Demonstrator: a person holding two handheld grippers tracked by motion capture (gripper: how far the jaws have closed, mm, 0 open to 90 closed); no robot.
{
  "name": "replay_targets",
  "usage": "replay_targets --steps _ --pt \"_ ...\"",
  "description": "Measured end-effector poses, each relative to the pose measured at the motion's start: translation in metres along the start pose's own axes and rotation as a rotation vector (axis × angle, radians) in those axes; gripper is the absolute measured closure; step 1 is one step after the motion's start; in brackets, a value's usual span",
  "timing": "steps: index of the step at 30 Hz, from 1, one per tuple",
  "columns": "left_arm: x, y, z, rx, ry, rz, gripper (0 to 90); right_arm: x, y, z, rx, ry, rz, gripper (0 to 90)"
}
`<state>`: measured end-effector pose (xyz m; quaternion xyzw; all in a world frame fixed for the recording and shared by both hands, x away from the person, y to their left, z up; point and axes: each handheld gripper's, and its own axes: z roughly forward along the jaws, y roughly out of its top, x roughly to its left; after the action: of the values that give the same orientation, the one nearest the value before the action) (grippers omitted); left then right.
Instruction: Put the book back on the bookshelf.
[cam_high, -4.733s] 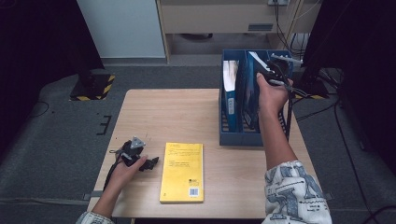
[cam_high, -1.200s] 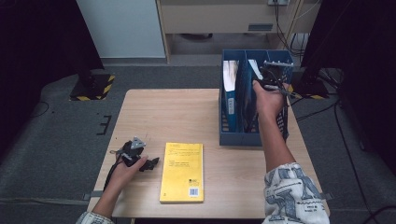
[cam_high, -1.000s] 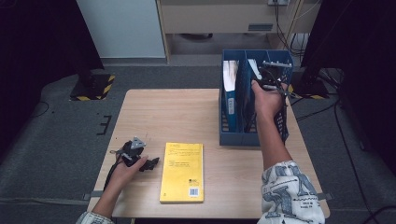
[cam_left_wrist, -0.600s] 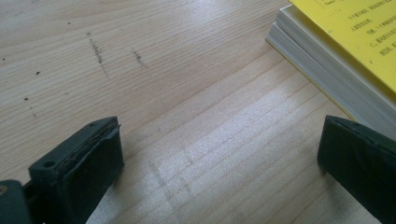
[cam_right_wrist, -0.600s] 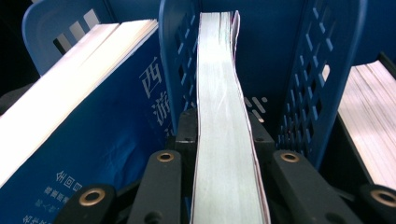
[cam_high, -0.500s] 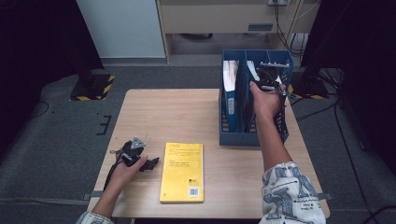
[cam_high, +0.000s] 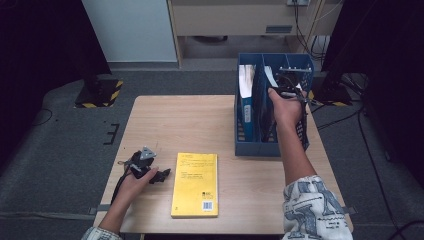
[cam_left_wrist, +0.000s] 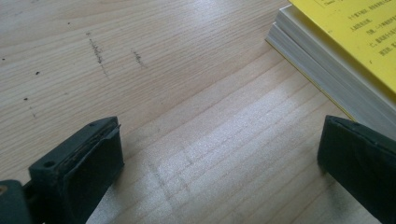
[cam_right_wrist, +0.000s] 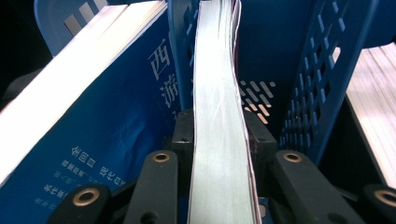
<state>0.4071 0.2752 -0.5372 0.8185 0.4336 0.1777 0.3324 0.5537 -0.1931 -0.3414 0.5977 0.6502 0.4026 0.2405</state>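
Yellow book (cam_high: 195, 184) lies flat on wooden table (cam_high: 190, 120), near front edge. Blue-covered book (cam_high: 246, 100) stands in left compartment of file rack. Grey floor (cam_high: 60, 150) around table; black-yellow striped base (cam_high: 100, 93) at far left.

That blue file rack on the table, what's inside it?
The blue file rack holds a blue-covered book in its left slot. In the next slot the right tool grips a second book by its page edge. The slot floors are hidden.
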Motion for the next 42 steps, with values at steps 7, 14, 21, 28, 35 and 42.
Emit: replay_targets --steps 7,14,21,28,35,42 --pt "0.000 0.000 0.000 0.000 0.000 0.000 0.0 -0.001 0.000 -0.001 -0.022 -0.028 -0.003 73.3" --pt "0.000 0.000 0.000 0.000 -0.001 0.001 0.0 -0.004 0.005 0.000 -0.060 -0.056 -0.013 73.3" --pt "0.000 0.000 0.000 0.005 -0.002 0.003 0.0 -0.004 0.009 0.008 -0.076 -0.085 -0.030 73.3" --pt "0.000 0.000 0.000 0.005 -0.003 0.004 0.0 -0.004 0.007 0.013 -0.074 -0.096 -0.037 73.3" --pt "0.000 0.000 0.000 0.003 -0.003 0.004 0.0 0.003 0.005 0.015 -0.069 -0.094 -0.064 73.3" --pt "0.000 0.000 0.000 0.003 -0.002 0.004 0.0 0.010 0.002 0.017 -0.067 -0.085 -0.085 72.6"
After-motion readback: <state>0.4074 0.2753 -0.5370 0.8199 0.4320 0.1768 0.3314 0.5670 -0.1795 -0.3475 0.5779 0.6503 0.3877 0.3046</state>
